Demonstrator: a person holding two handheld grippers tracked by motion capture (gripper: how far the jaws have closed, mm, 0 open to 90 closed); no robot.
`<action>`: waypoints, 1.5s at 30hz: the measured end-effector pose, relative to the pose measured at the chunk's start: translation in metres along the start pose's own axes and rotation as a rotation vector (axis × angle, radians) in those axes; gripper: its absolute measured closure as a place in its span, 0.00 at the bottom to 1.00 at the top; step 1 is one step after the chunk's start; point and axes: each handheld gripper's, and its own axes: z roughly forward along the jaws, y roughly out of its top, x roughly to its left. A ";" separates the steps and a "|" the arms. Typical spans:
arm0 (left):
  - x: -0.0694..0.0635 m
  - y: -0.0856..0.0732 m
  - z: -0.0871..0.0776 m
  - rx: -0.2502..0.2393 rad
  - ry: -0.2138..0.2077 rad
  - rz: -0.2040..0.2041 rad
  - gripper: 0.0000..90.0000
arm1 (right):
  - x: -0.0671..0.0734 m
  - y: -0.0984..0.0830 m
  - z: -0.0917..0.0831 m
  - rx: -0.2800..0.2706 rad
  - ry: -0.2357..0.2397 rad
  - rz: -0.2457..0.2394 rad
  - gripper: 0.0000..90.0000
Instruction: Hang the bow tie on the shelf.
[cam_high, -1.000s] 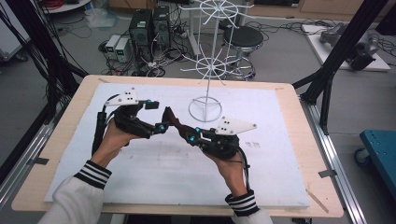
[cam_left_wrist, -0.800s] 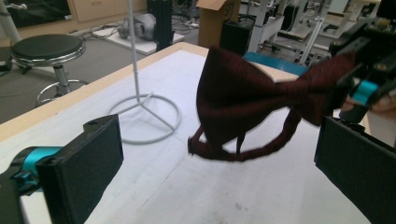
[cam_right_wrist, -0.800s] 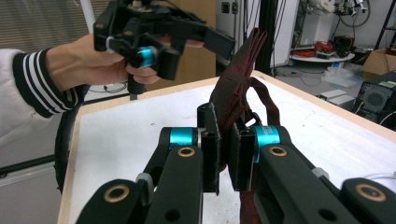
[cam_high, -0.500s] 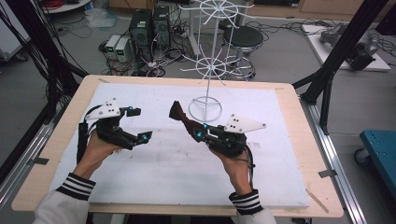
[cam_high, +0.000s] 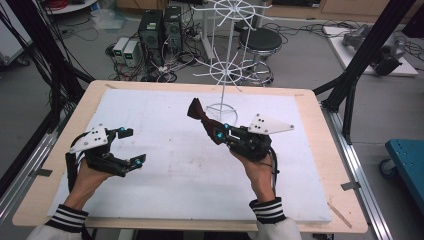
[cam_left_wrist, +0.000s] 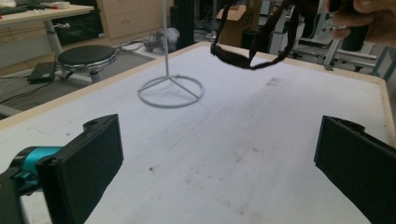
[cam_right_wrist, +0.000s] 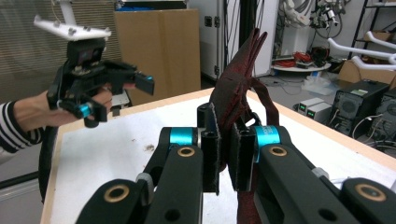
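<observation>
A dark red cloth band (cam_high: 197, 110) sticks up from my right gripper (cam_high: 218, 133), which is shut on it above the middle of the white board; in the right gripper view the band (cam_right_wrist: 237, 79) is pinched between the two pads. My left gripper (cam_high: 134, 146) stands open near the board's left side, well apart from the band, with nothing between its jaws. In the left gripper view (cam_left_wrist: 224, 163) the band (cam_left_wrist: 233, 58) hangs in loops far ahead. A white wire rack (cam_high: 222, 75) rises on its ring base (cam_left_wrist: 171, 91) just behind the band.
A white board (cam_high: 165, 115) covers most of the wooden table (cam_high: 320, 150). Behind the table are computer cases (cam_high: 160, 27), cables and a round stool (cam_high: 264, 40). Black frame posts (cam_high: 360, 65) flank the table.
My left gripper has drawn away from the band toward the left and sunk lower, jaws open. The right gripper has stayed shut on the band, nearly in place.
</observation>
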 end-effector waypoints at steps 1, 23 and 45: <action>0.000 -0.004 -0.003 -0.006 0.006 0.001 0.02 | -0.001 0.002 0.000 -0.001 -0.005 -0.006 0.95; -0.005 -0.037 -0.027 -0.052 0.067 0.013 0.02 | -0.023 0.028 0.005 -0.040 -0.063 0.014 0.95; -0.009 -0.074 -0.037 -0.138 0.136 0.022 0.02 | -0.043 0.042 0.021 -0.020 -0.101 0.032 0.95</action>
